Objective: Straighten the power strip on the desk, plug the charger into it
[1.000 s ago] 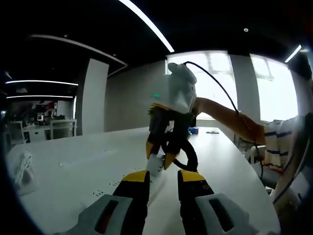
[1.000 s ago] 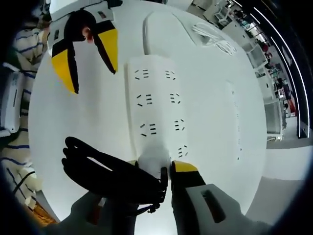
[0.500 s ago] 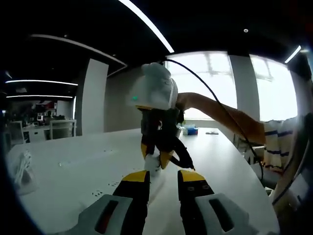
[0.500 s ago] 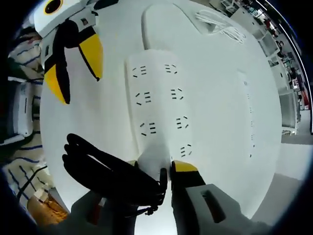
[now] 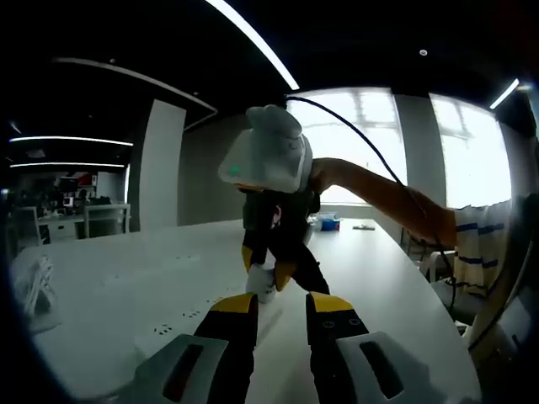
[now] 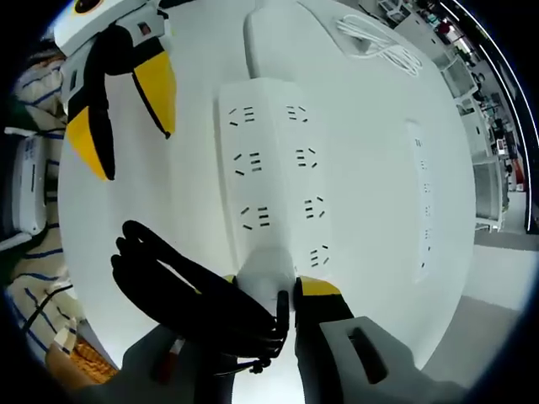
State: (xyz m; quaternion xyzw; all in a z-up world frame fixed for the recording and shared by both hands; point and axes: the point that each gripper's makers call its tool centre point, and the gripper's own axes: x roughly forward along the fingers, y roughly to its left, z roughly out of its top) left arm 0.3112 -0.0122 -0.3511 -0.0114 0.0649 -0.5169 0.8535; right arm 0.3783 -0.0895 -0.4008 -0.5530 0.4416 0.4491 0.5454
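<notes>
A white power strip with several sockets lies flat on the white desk, its thick white cord leading away. My right gripper is shut on a white charger right at the strip's near end, with the charger's coiled black cable bunched to the left. My left gripper hovers open beside the strip, nothing between its fingers. In the left gripper view the right gripper stands upright, pressing the charger down at the power strip, just beyond my left gripper.
A second strip of sockets is set into the desk at the right. A bundle of white cable lies at the far end. A person's arm reaches in from the right, trailing a black wire.
The right gripper has turned and come closer to the left gripper, still holding the charger at the strip's end. The left gripper stays open beside the strip.
</notes>
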